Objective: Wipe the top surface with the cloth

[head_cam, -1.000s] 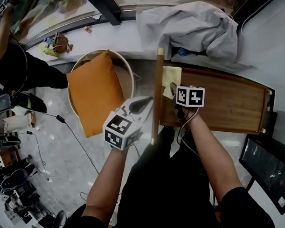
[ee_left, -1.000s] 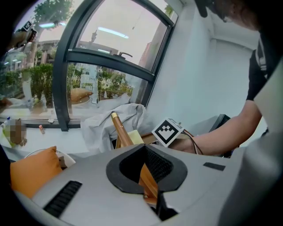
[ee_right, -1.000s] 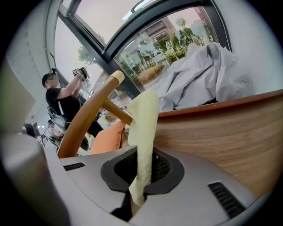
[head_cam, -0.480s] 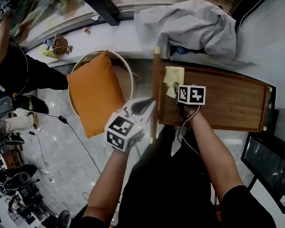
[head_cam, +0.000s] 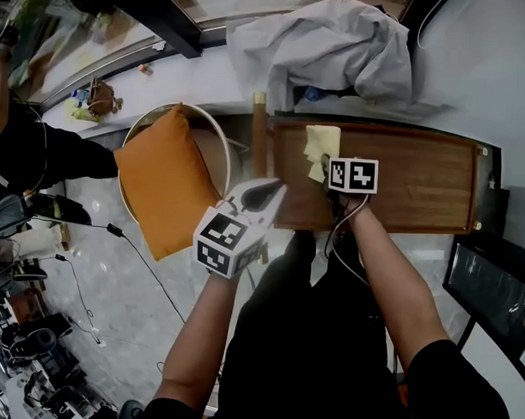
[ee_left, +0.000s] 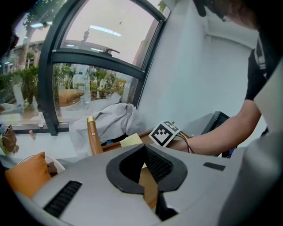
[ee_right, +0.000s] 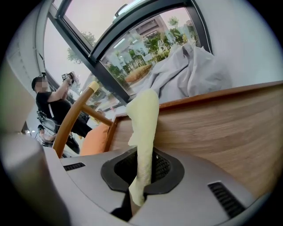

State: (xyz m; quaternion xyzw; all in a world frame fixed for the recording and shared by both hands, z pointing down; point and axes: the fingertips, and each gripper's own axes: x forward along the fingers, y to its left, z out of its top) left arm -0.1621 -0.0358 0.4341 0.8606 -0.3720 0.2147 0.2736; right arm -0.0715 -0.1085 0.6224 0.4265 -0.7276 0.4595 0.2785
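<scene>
An orange cushion (head_cam: pixel 165 179) sits in a round basket (head_cam: pixel 215 125) at the left. The left gripper (head_cam: pixel 265 194) hovers just off the table's near left corner, jaws pressed together on nothing. The yellow cloth (head_cam: pixel 320 146) lies on the left part of the wooden table top (head_cam: pixel 410 179), one bunched end pinched by the right gripper (head_cam: pixel 325 170). It looks light, soft and limp, so it would likely fold when dragged; gripping nearer its middle should keep more of it flat on the wood
</scene>
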